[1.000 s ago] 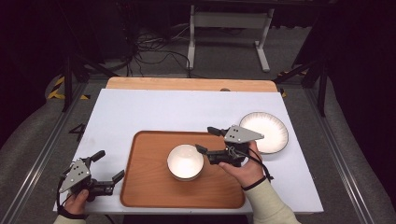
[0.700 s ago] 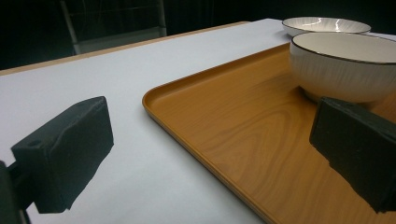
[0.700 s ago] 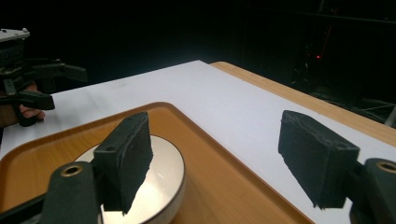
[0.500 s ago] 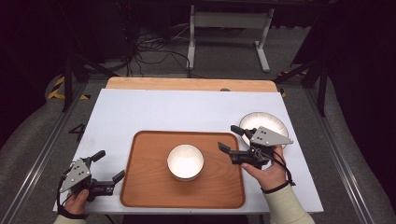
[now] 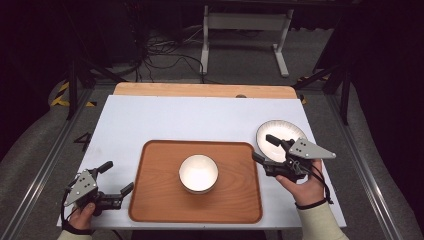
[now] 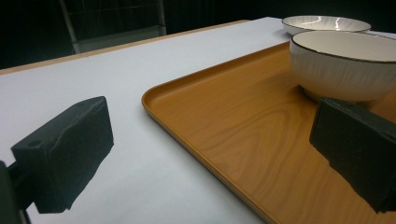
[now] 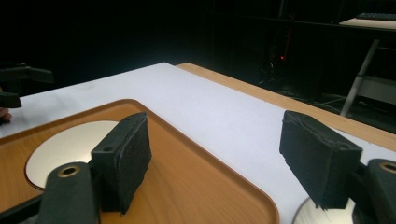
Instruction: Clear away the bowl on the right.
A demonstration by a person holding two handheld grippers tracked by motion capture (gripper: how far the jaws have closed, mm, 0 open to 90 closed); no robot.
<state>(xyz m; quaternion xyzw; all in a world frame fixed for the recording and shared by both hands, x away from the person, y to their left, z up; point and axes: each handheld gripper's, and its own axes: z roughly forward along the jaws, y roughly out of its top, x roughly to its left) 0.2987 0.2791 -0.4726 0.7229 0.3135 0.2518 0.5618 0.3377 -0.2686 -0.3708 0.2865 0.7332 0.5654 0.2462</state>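
Observation:
A white bowl (image 5: 198, 172) stands upright in the middle of a brown wooden tray (image 5: 150, 200). A white plate (image 5: 280, 137) lies on the table just right of the tray. My right gripper (image 5: 263, 148) is open, between the tray's right edge and the plate's near left rim, holding nothing. My left gripper (image 5: 118, 176) is open at the tray's left edge, low on the table. In the left gripper view the bowl (image 6: 345, 65) sits past the right jaw, with the plate (image 6: 327, 22) behind it. The right gripper view shows the tray (image 7: 187, 172) and bowl (image 7: 70, 144) beyond the open jaws.
A white sheet (image 5: 190, 120) covers the table, with a bare wooden strip (image 5: 200, 90) along the far edge. Beyond the table stand a metal frame (image 5: 245, 30) and floor cables (image 5: 165, 60). Aluminium rails run along both sides.
My right gripper has drawn away from the bowl's right rim and moved right to the plate. The bowl stays on the tray. The left gripper has not moved.

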